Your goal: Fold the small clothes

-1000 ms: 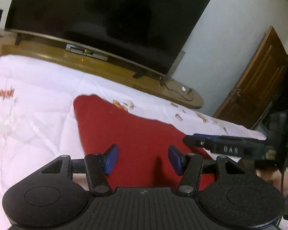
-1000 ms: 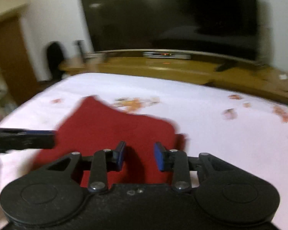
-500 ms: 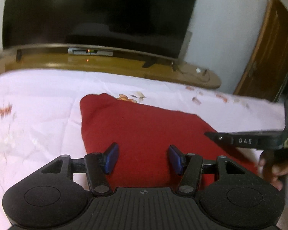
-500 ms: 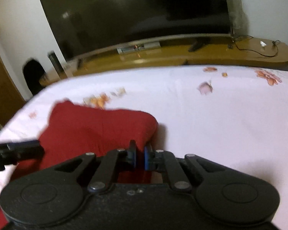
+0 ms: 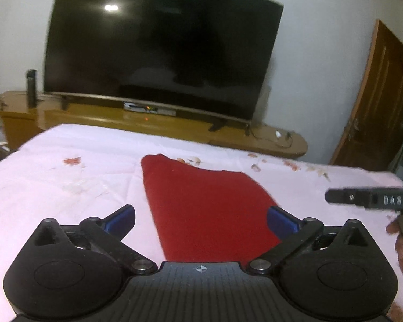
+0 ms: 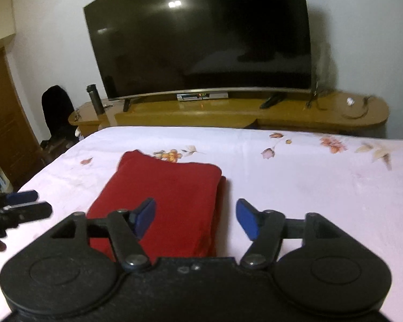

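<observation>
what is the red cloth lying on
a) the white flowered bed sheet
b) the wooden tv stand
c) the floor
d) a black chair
a: the folded red cloth lies flat on the white flowered bed sheet, nearer than the wooden tv stand, with nothing gripping it.

Both wrist cameras look down over the bed (image 5: 67, 177) toward the television (image 6: 201, 35).

Bedroom — white wall (image 5: 322, 40), large dark television (image 5: 158, 53) on a wooden stand (image 6: 228, 112); brown door (image 5: 376, 102); floral bedsheet (image 6: 309, 177).
</observation>
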